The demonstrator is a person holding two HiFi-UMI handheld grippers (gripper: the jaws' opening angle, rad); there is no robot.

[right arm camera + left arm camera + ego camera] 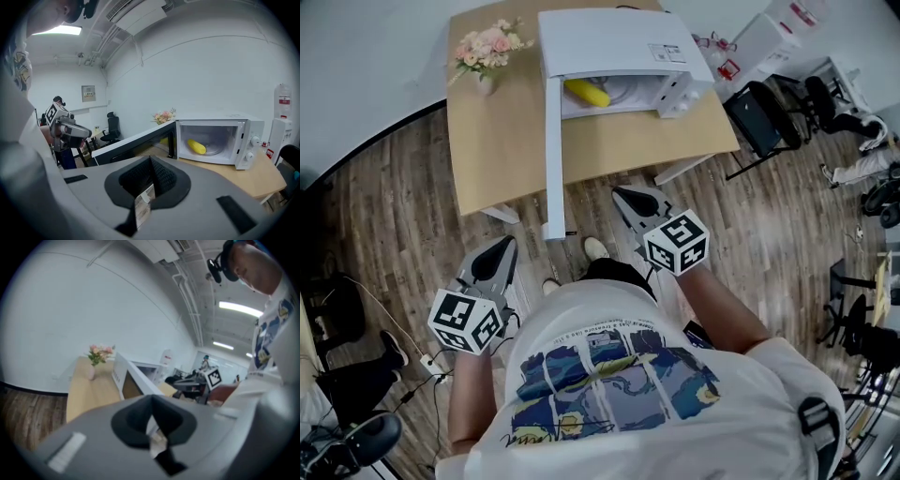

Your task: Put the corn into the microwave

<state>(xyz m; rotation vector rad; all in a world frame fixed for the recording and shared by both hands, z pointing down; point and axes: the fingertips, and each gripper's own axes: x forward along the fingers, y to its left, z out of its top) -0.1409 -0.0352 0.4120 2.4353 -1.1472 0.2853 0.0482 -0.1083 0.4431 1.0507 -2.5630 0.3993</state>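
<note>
Nearest of all are the two grippers, held close in front of the person's shirt and well back from the table [502, 150]. The left gripper [503, 246] has its jaws pressed together with nothing between them, and the right gripper [626, 197] is clenched and empty too. The corn [586, 92] already lies inside the microwave [609, 42], far ahead of both pairs of jaws, on the round plate. Its long axis runs roughly across the opening, not pointing out toward the jaws. The door [553, 159] stands wide open and sticks out from the left edge of the oven toward the person, its free end reaching between the two grippers. The right gripper view looks past the door's inner face straight into the cavity, while the left gripper view meets the outer face. So what is left looks like shutting the door, and the left gripper, on the outer side, seems better placed to push it.
</note>
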